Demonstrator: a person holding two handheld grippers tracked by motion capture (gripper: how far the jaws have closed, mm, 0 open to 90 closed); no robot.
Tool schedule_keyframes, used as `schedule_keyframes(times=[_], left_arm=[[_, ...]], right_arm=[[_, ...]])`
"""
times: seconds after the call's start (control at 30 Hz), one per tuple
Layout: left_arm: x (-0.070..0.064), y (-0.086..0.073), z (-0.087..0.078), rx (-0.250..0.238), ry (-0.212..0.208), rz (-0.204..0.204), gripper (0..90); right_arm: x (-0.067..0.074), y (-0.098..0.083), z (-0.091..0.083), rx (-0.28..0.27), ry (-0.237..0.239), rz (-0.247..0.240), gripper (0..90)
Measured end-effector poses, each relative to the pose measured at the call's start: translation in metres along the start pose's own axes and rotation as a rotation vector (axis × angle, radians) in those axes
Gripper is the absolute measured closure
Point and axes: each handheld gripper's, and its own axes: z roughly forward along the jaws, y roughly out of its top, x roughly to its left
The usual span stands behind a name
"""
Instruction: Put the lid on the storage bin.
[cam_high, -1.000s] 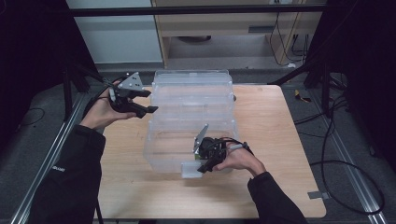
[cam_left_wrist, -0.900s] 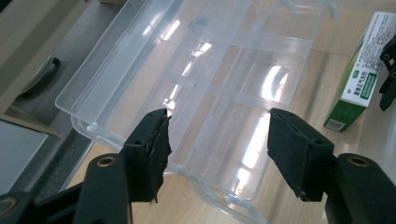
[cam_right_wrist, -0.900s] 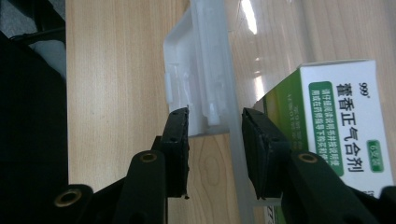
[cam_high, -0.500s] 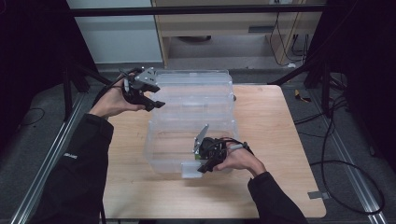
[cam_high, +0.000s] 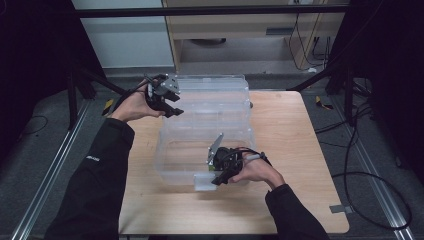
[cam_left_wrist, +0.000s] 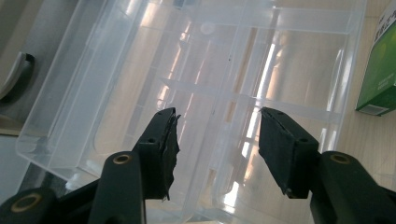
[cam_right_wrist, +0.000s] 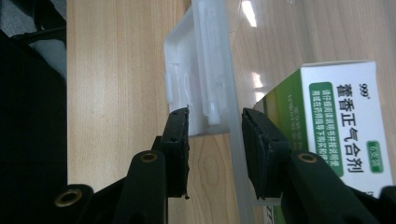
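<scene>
A clear plastic storage box (cam_high: 182, 152) stands on the wooden table (cam_high: 300, 150), its divided lid (cam_high: 220, 100) laid open behind it. My left gripper (cam_high: 172, 106) hovers at the lid's far left corner. Its jaws (cam_left_wrist: 217, 140) have just been closing, and they stand open with only the lid's surface (cam_left_wrist: 210, 60) beyond them. My right gripper (cam_high: 216, 176) is at the box's front edge. There it (cam_right_wrist: 215, 140) is shut on the white front latch (cam_right_wrist: 205, 70) and the wall behind it. A white and green medicine carton (cam_right_wrist: 336, 107) lies just inside that wall.
The carton's green side (cam_left_wrist: 380, 70) shows at the right of the left gripper view. Bare tabletop (cam_high: 295, 200) lies right of and in front of the box. Black frame poles (cam_high: 325, 75) and floor cables (cam_high: 360, 175) flank the table.
My left hand has moved right, from the table's left edge to the lid's far left corner, and its jaws stand narrower. The right hand and the box have not moved.
</scene>
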Motion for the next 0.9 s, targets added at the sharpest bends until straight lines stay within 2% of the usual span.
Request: schedule_keyframes(times=[0.23,0.3,0.47,0.77,0.9], left_arm=[[-0.001,0.004,0.015,0.046,-0.01,0.031,49.9],[0.0,0.005,0.017,0.043,-0.011,0.034,52.5],[0.0,0.006,0.022,0.072,-0.026,0.046,61.2],[0.002,0.008,0.025,0.081,-0.011,0.037,75.5],[0.001,0.011,0.026,0.096,-0.017,0.054,79.5]], right_arm=[[0.0,0.0,0.0,-0.001,-0.002,-0.005,63.2],[0.0,0.0,0.0,0.0,-0.003,-0.006,63.2],[0.0,0.0,0.0,0.0,-0.004,-0.005,63.3],[0.001,0.0,0.0,0.003,-0.008,0.005,63.6],[0.003,0.0,0.0,0.002,-0.024,-0.001,64.0]])
